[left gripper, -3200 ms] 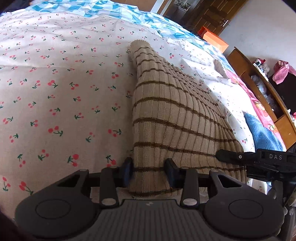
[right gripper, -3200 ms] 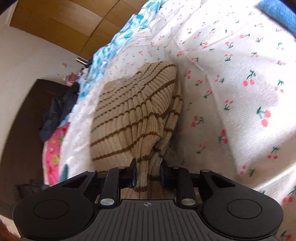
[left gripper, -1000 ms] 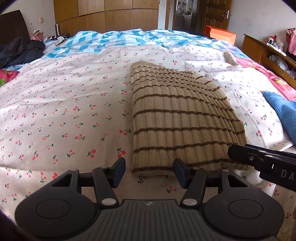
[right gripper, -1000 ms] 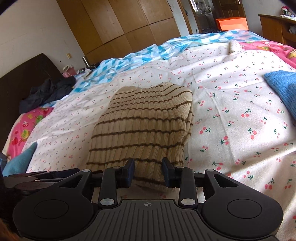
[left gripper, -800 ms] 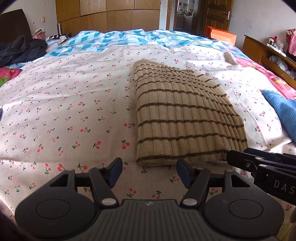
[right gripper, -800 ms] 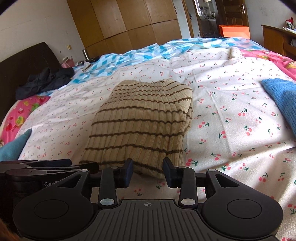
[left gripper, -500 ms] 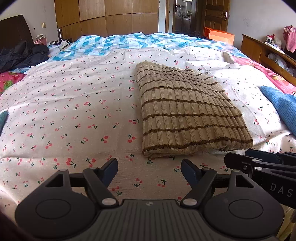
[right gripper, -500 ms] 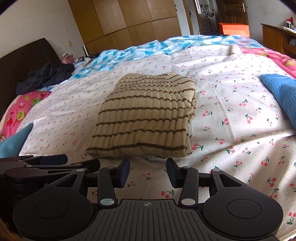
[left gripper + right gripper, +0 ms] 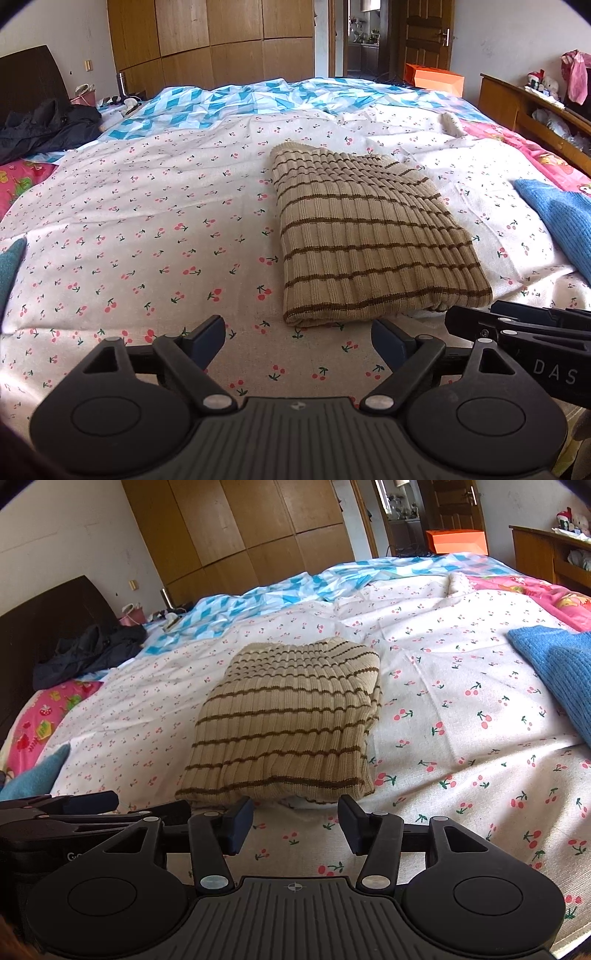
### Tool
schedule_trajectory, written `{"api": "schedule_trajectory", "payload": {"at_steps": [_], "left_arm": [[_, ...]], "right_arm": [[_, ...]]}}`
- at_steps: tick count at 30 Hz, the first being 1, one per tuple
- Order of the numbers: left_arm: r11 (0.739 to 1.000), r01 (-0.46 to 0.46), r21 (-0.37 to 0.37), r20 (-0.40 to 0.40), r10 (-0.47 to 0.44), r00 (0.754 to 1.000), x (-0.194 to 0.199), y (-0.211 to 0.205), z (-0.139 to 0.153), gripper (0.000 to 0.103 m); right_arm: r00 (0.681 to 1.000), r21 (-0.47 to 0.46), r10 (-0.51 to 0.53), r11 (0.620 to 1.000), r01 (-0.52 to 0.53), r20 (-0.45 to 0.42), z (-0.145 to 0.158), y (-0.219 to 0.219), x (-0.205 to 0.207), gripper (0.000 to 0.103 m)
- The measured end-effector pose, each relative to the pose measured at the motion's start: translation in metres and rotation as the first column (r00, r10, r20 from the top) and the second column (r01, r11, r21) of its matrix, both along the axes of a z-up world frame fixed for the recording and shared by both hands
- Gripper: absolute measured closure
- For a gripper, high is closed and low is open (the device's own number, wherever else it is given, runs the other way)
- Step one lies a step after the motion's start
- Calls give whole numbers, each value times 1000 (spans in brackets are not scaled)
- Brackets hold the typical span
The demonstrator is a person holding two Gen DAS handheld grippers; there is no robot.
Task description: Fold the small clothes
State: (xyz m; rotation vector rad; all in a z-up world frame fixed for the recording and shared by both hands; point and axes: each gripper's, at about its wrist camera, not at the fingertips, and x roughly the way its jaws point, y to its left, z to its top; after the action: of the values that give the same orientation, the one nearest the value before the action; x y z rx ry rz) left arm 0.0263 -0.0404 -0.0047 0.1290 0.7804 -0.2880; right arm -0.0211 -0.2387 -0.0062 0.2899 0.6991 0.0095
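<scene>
A: Position of the garment?

B: Striped knit sweater [image 9: 369,236], beige with brown bands, lies folded into a compact rectangle on the cherry-print bedsheet [image 9: 147,221], roughly mid-bed. Its near edge faces both cameras. From the right wrist view the same sweater [image 9: 288,723] shows a rounded fold along its right side and a slightly lifted near hem, with a little pale fabric peeking out underneath.

A: Grippers?

B: Left gripper [image 9: 297,341] hangs just short of the near edge, fingers spread wide, nothing between them. Right gripper [image 9: 295,819] likewise: fingers apart, empty, close to the hem but not touching it. Each tool shows at the edge of the other's view, so they sit side by side.

A: Which step, then?

B: My reading: the fold on this piece looks finished and both tools are clear of it. Either a last tidy or a move to the next garment.

A: Candidates for next?

B: A blue knit garment [image 9: 554,664] lies unfolded at the right of the bed, well apart from the sweater. A teal cloth [image 9: 33,775] pokes in at the left edge; too little shows to say what it is. Dark clothing [image 9: 44,129] is heaped near the headboard.

A: What does the next move call for?

B: If tidying: pinch the lifted hem and press it flat without dragging the stack. If moving on: swing right to the blue knit, take two corners, and spread it on bare sheet, away from the folded sweater.
</scene>
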Motion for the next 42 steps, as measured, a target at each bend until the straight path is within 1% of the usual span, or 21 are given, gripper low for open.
{"api": "schedule_trajectory", "payload": {"at_steps": [6,22,34,38,40,42], "left_arm": [[1000,-7,-18,-30,6,1000,3,1,-5,11],[999,-22,-29,-35,21,999,6,4,-4,10],[1000,-14,4,-29,14,999,4,-2,-2,10],[1000,-13,9,-37,13,999,4,-3,-2,8],[1000,-17,11,-33,18,999,4,-3,0,6],[1000,-23,13,-21,23,1000,2,-2,2,5]], "right_arm": [[1000,9,-6,1000,6,-14,-3,-3,1,51],[1000,1,-11,1000,11,-20,-4,0,1,49],[1000,14,-23,1000,23,-17,-3,-3,0,49],[1000,19,-26,999,26,-14,-2,-3,-1,49],[1000,18,-30,999,30,-10,-1,-4,-1,46],[999,16,-37,999,37,-3,0,-5,-3,46]]}}
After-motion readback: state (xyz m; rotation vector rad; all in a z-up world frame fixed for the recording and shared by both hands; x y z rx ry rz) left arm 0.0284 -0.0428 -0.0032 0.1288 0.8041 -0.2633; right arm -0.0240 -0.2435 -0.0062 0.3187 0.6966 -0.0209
